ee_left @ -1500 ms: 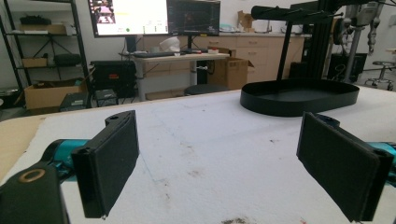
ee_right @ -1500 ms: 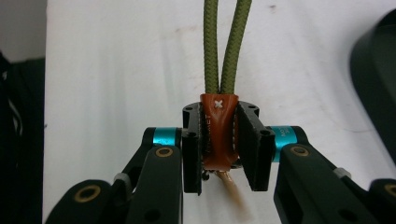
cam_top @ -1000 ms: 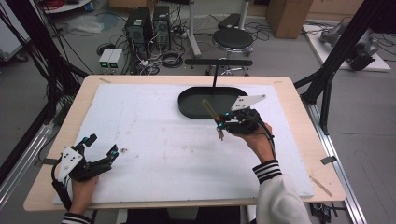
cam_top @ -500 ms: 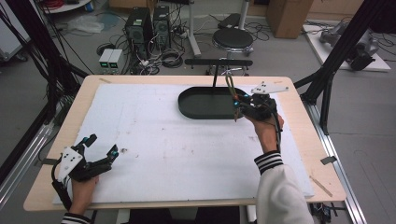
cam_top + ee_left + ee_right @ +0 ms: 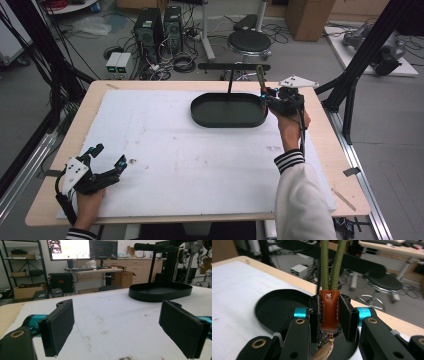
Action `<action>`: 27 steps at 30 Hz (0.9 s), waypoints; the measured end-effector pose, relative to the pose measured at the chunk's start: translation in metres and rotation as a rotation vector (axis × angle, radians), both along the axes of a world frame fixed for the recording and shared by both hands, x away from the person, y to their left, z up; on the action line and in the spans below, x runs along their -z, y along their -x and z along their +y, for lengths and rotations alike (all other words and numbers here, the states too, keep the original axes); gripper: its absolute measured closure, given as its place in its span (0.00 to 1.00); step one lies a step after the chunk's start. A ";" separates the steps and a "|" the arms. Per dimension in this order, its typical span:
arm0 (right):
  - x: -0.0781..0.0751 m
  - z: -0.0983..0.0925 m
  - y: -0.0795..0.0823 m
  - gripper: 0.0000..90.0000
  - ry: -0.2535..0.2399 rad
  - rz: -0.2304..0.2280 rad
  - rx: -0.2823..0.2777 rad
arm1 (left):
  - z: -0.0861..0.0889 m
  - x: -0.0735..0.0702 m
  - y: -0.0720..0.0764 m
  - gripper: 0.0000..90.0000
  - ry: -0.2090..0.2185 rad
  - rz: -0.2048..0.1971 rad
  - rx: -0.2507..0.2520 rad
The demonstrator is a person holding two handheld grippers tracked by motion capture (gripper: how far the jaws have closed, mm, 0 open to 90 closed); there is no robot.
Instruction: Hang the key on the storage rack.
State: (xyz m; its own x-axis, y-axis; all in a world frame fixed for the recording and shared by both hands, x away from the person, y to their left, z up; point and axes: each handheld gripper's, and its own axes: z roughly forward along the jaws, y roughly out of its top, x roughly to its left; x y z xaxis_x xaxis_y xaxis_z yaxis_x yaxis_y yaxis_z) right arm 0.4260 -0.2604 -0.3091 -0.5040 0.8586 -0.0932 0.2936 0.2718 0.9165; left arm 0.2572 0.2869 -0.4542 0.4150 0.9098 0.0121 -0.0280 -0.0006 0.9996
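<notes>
- Left black two-jaw gripper (image 5: 107, 157): flat rectangular black pads, cyan collars at the jaw roots, a brass-ringed screw hole and a white plate on top are noted.
- Right black two-jaw gripper (image 5: 264, 96): a grey three-cornered plate, cyan collars and a trailing black cable are noted.
- White sleeves with black-striped cuffs (image 5: 289, 160) are worn.

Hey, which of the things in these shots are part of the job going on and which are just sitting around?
In the job:
- green rope loop with brown leather tab, clamped in the right hand-held gripper
- black oval tray
- black T-bar stand behind it

Lying about:
- left hand-held gripper, open, resting on the white mat
- stool, computer towers
</notes>
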 end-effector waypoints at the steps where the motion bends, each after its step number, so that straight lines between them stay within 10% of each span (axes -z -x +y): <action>1: -0.001 -0.002 -0.004 0.81 -0.003 -0.008 0.029 | 0.000 0.000 0.000 0.15 0.000 0.000 0.000; 27: 0.025 -0.003 -0.039 0.80 -0.013 0.036 0.182 | 0.000 0.000 0.000 0.15 0.000 0.002 0.001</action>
State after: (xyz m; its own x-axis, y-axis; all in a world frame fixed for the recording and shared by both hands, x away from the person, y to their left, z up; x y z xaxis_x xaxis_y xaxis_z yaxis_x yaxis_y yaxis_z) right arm 0.4653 -0.2635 -0.3338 -0.3431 0.9370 -0.0662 0.3691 0.1993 0.9078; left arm 0.2573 0.2870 -0.4542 0.4157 0.9094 0.0112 -0.0262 -0.0003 0.9997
